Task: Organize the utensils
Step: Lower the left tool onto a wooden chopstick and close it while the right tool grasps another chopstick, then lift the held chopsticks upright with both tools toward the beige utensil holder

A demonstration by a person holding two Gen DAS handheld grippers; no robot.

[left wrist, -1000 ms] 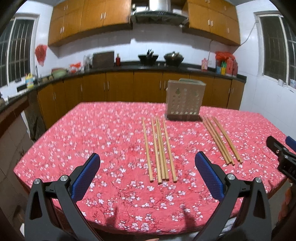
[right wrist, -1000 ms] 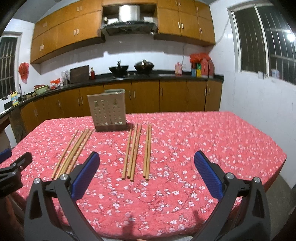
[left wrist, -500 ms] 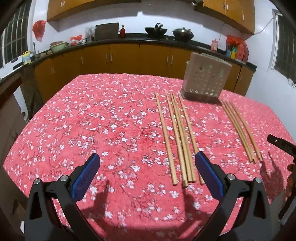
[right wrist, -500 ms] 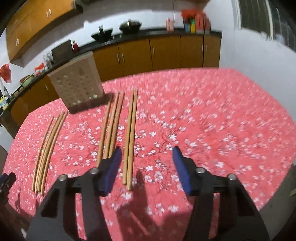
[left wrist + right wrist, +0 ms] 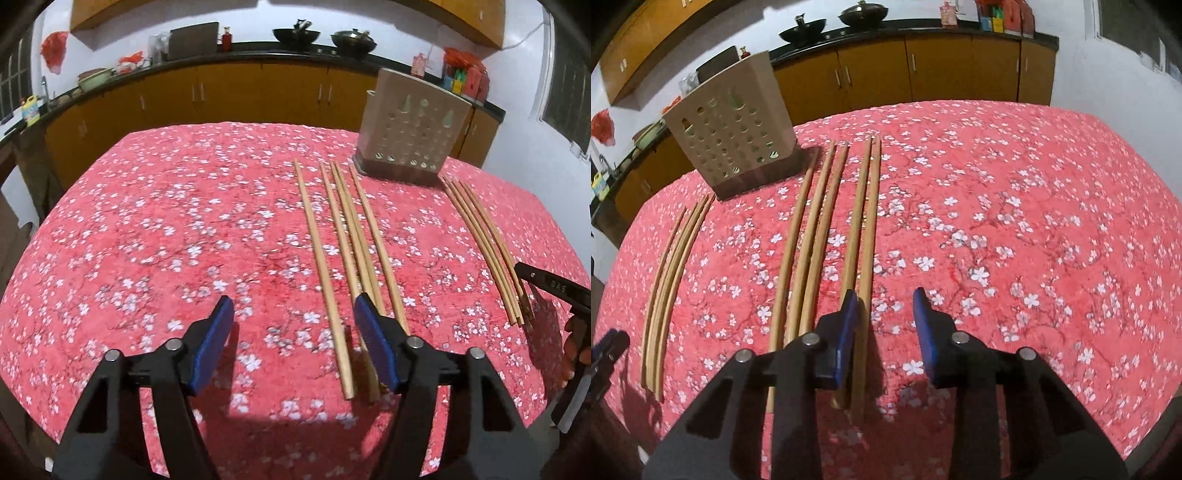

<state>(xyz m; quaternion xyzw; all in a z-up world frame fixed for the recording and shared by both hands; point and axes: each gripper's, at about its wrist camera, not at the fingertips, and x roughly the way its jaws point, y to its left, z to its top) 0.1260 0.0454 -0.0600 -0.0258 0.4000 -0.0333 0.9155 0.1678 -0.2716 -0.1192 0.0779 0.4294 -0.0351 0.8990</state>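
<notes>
Red floral counter (image 5: pixel 166 229) carries chopsticks (image 5: pixel 343 254) lined toward the perforated holder (image 5: pixel 410 136); both tools, left (image 5: pixel 293 341) and right (image 5: pixel 884 332), are closing, nothing clamped yet.

Red floral tablecloth (image 5: pixel 184 229), brown cabinets (image 5: pixel 229 96) (along the wall), two woks (image 5: pixel 295 35) on the counter

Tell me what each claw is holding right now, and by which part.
Nothing is gripped yet. The left claw is closing with one chopstick lying between its pads. The right claw is closing around the near end of the outermost chopstick.
</notes>
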